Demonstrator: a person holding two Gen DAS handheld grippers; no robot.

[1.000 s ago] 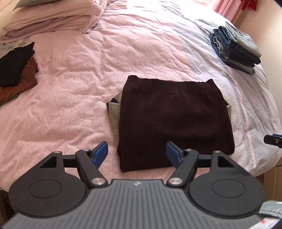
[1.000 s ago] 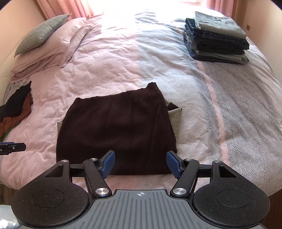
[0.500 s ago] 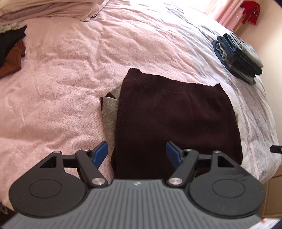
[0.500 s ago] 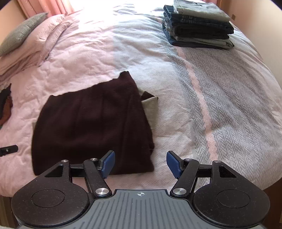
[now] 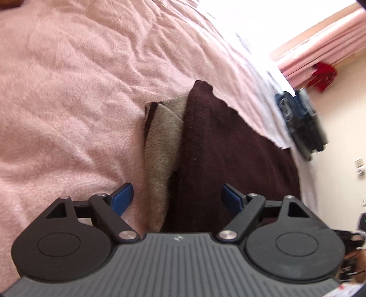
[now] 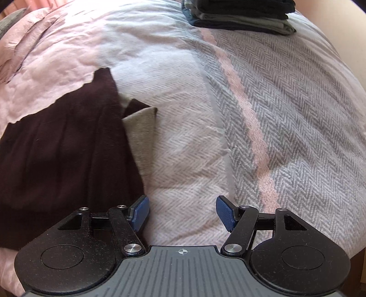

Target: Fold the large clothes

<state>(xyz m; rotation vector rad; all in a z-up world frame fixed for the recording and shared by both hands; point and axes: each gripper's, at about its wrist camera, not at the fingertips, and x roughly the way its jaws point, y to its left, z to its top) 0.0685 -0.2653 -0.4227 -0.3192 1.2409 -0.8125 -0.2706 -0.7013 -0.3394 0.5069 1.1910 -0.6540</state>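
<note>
My left gripper [image 5: 176, 194], jaws opening, straddles the sweater's [image 5: 228, 146] edge at twelve o'clock, while my right gripper [image 6: 182, 213] gapes empty beside it, ready to lift.

One folded dark maroon garment [image 5: 228, 148] lies on one bed [image 5: 68, 102]; one stack of folded clothes [image 6: 242, 16] sits near the bed's far edge; one pink curtain [image 5: 324, 43].

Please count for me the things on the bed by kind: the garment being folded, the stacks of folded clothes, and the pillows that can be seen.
Dark maroon garment, partly folded: 1
Stack of folded clothes: 1
Pillows: 2, only partly in view
Total: 4
</note>
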